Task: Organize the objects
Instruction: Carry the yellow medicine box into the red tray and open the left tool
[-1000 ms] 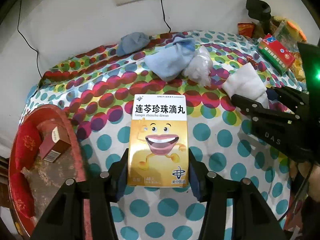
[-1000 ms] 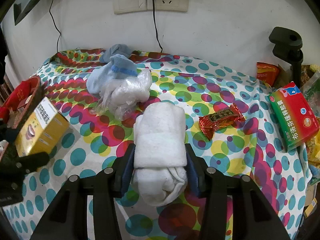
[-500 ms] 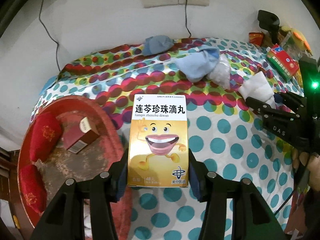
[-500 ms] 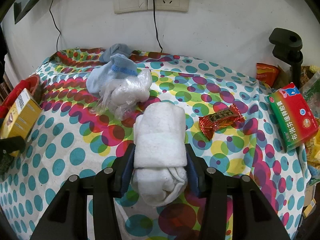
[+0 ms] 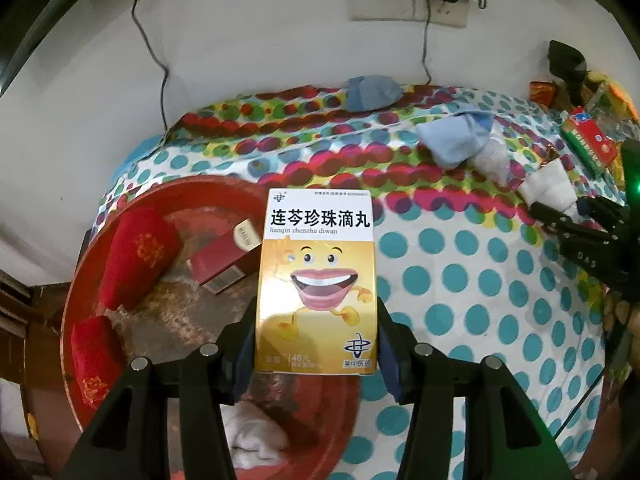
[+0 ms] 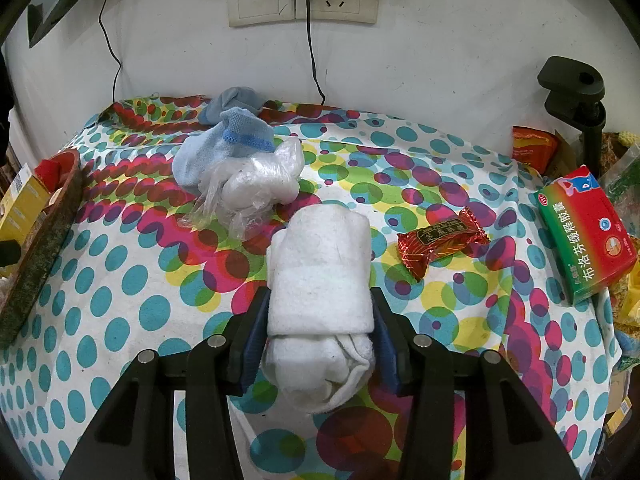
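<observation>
My left gripper (image 5: 316, 344) is shut on a yellow medicine box (image 5: 317, 292) with a smiling mouth on it, held above the right part of a round red tray (image 5: 92, 240). The tray holds a dark red box (image 5: 226, 260), two red pouches (image 5: 136, 256) and a white cloth (image 5: 256, 440). My right gripper (image 6: 318, 340) is shut on a rolled white sock (image 6: 320, 292) above the dotted tablecloth (image 6: 120, 320). The tray's rim (image 6: 44, 240) and the yellow box (image 6: 20, 208) show at the left of the right wrist view.
A light blue sock (image 6: 224, 148), a clear plastic bag (image 6: 252, 188), a grey-blue sock (image 6: 236, 100), a red candy wrapper (image 6: 442, 242) and a red-green medicine box (image 6: 584, 236) lie on the table. A black clamp (image 6: 572, 92) stands at the right. Wall sockets and cables are behind.
My left gripper has carried the yellow box leftward from over the tablecloth to over the red tray. My right gripper has stayed in place with the white sock.
</observation>
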`<action>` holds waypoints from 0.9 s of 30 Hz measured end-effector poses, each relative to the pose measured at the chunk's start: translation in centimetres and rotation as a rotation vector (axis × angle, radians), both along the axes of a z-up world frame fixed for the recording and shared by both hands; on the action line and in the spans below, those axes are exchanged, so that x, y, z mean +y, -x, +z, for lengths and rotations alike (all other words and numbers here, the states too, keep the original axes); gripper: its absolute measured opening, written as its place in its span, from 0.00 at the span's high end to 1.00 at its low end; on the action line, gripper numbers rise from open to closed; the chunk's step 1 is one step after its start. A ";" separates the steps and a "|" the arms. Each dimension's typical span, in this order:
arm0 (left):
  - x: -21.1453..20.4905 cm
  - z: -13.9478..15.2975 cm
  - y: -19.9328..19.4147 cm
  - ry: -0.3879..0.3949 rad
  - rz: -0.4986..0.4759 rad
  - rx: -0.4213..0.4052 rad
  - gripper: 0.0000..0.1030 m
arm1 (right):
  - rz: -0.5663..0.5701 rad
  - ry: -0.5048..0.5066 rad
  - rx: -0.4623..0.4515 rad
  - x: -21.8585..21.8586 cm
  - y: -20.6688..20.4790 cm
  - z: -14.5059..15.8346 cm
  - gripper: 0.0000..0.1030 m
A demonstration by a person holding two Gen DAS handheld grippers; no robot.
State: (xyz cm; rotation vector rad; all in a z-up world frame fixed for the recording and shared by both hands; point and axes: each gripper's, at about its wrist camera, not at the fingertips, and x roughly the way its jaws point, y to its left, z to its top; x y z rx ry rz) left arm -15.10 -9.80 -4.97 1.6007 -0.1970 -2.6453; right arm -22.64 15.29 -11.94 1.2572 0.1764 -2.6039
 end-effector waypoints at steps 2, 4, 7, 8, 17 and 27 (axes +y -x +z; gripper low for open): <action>-0.8 -0.1 -0.1 -0.004 0.015 -0.004 0.50 | 0.000 0.000 0.000 0.1 0.0 0.0 0.57; -1.7 -0.1 -0.3 -0.011 0.037 -0.001 0.50 | 0.001 -0.001 0.000 0.0 0.0 0.0 0.57; -2.6 0.0 -0.5 -0.014 0.053 -0.003 0.50 | 0.001 0.000 0.000 0.0 0.0 0.0 0.57; -3.0 0.1 -0.6 -0.013 0.056 -0.004 0.50 | 0.001 0.000 0.000 0.0 0.0 0.0 0.57; -7.2 -0.4 -1.0 -0.016 0.126 -0.020 0.49 | 0.000 -0.004 -0.002 0.0 0.1 0.0 0.55; -11.8 -1.7 -1.8 -0.021 0.200 -0.063 0.49 | 0.000 -0.003 -0.004 0.3 0.2 -0.1 0.53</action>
